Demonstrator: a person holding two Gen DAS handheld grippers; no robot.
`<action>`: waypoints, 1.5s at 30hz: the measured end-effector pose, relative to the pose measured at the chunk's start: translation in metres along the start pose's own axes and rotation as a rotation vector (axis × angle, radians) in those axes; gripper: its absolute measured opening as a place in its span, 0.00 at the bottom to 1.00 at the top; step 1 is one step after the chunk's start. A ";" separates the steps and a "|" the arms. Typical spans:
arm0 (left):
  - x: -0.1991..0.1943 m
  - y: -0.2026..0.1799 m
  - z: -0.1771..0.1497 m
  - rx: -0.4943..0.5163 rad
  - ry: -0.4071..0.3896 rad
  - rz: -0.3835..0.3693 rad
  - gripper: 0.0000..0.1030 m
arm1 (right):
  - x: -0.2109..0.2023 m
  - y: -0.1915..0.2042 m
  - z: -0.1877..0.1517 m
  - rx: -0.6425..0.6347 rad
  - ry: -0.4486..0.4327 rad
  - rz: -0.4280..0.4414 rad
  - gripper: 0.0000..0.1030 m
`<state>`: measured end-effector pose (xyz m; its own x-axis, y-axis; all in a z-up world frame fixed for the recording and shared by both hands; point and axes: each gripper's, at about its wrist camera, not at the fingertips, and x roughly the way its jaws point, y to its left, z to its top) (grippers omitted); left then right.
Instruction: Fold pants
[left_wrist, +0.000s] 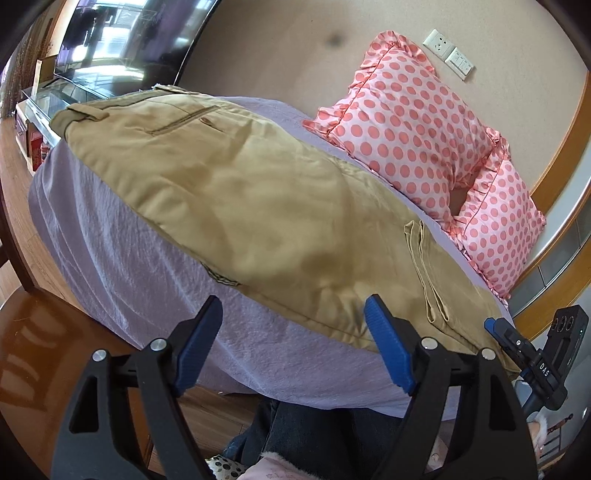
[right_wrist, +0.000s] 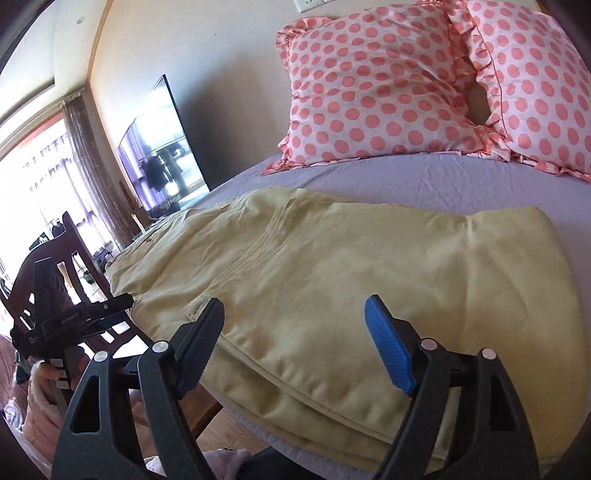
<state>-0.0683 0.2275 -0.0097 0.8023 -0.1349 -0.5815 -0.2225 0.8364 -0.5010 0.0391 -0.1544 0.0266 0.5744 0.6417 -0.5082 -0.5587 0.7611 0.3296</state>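
Note:
Tan khaki pants (left_wrist: 240, 206) lie folded over on the lilac sheet, waistband and back pocket at the far left, hems near the right front. They also show in the right wrist view (right_wrist: 351, 288), stacked in layers at the bed's near edge. My left gripper (left_wrist: 293, 314) is open and empty, just short of the pants' near edge. My right gripper (right_wrist: 295, 314) is open and empty, hovering above the front edge of the folded pants. The right gripper also shows at the lower right of the left wrist view (left_wrist: 517, 343), and the left gripper at the left of the right wrist view (right_wrist: 85, 314).
The bed sheet (left_wrist: 122, 266) hangs over the near edge. Two pink polka-dot pillows (right_wrist: 373, 85) lean on the wall behind the pants. A TV (left_wrist: 125, 40) on a stand is beyond the bed's left end. A dark wooden chair (right_wrist: 66, 258) stands at the left.

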 end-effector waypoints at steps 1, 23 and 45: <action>0.003 0.001 0.001 -0.011 0.006 -0.006 0.77 | 0.001 -0.001 -0.001 0.007 0.004 0.002 0.78; -0.006 0.074 0.106 -0.324 -0.099 0.075 0.70 | 0.004 -0.001 -0.010 0.036 -0.010 0.041 0.80; 0.040 -0.308 0.004 0.853 -0.037 -0.162 0.12 | -0.128 -0.110 -0.013 0.298 -0.326 -0.262 0.87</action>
<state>0.0349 -0.0333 0.1237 0.8088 -0.2819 -0.5161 0.3755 0.9230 0.0844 0.0195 -0.3216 0.0452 0.8554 0.3860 -0.3453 -0.2037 0.8637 0.4610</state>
